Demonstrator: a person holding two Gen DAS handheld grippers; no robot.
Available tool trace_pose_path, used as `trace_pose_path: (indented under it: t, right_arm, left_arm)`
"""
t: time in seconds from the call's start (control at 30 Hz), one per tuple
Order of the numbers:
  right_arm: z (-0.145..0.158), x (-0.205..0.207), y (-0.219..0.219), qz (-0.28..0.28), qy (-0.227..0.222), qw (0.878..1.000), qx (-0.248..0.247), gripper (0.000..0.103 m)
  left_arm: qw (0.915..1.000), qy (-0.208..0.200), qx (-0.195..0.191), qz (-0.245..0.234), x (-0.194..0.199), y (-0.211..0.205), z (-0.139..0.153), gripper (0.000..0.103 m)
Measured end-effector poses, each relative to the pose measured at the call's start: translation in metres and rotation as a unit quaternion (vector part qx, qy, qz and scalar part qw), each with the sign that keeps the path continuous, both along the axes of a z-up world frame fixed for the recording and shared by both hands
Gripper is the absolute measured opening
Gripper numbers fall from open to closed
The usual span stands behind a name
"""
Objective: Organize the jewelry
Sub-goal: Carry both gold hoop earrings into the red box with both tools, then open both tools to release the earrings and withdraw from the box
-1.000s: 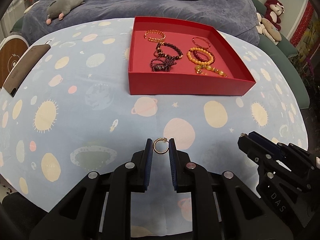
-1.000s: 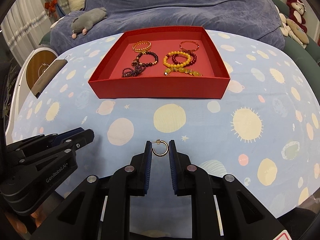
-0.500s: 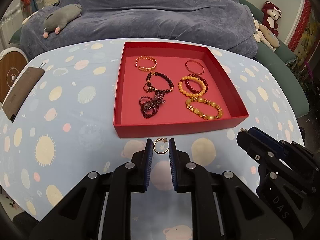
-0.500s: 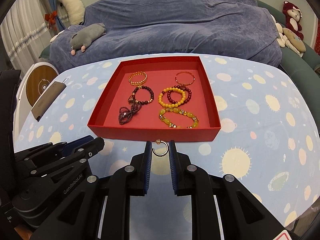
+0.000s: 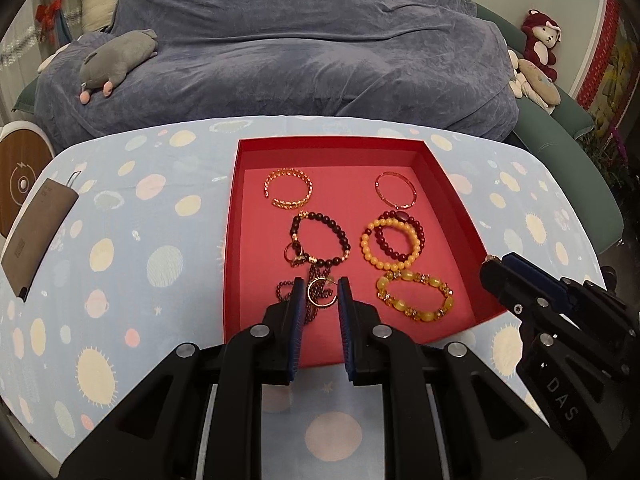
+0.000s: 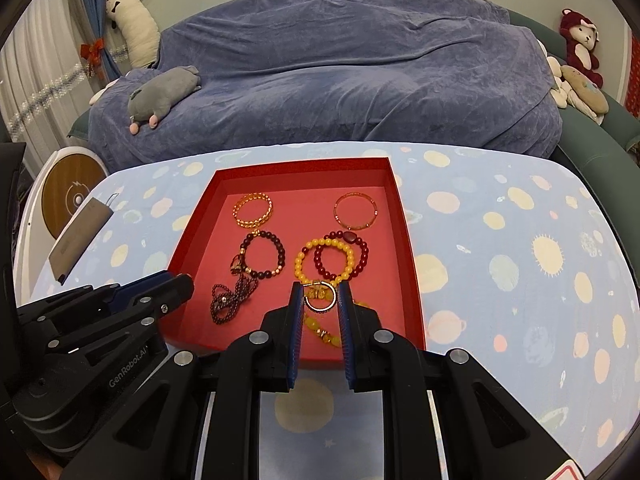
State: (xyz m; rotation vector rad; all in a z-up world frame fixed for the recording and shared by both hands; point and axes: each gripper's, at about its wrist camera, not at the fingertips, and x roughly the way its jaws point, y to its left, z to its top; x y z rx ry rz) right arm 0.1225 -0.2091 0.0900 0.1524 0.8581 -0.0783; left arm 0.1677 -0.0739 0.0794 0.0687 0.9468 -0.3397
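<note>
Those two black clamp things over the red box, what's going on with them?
A person is tidying jewelry with a handheld gripper in each hand. The left gripper pinches a small gold hoop earring, and the right gripper pinches a matching hoop. Both hoops are above the red tray on the table, which already holds several bracelets, including a yellow bead bracelet. Neither hoop has been let go yet.

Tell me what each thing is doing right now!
Left gripper: shut on a gold hoop, over the box.
Right gripper: shut on another hoop, over the box.
Red box: open, no lid on it.
Bracelets: lying flat in the box.
Grey plush: lying on the blanket.
</note>
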Motion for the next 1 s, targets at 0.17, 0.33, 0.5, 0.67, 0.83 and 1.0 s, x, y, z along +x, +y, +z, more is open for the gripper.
trace_pose_path:
  t: [0.17,0.33,0.5,0.67,0.83,1.0]
  right_arm:
    - [0.000,0.027,-0.006,0.002,-0.004,1.000,0.000,0.016]
    - [-0.009,0.055,-0.005,0.009,-0.002,1.000,-0.012,0.016]
    - [-0.023,0.078,-0.009,0.007,0.005,1.000,-0.009,0.016]
    - [-0.037,0.095,-0.013,0.004,0.015,1.000,-0.005,0.016]
    - [-0.046,0.108,-0.013,0.005,0.022,1.000,-0.009,0.016]
    - [-0.052,0.114,-0.013,0.006,0.030,0.999,-0.011,0.016]
  left_arm:
    - [1.0000,-0.004,0.007,0.006,0.024,-0.005,-0.002,0.016]
    - [0.9999,-0.005,0.013,0.009,0.049,-0.012,-0.010,0.016]
    - [0.9997,-0.003,0.021,0.011,0.071,-0.019,-0.020,0.016]
    - [0.9996,0.001,0.028,0.011,0.087,-0.025,-0.030,0.016]
    - [0.9993,0.005,0.034,0.010,0.097,-0.030,-0.040,0.016]
    - [0.9991,0.013,0.039,0.013,0.102,-0.034,-0.049,0.016]
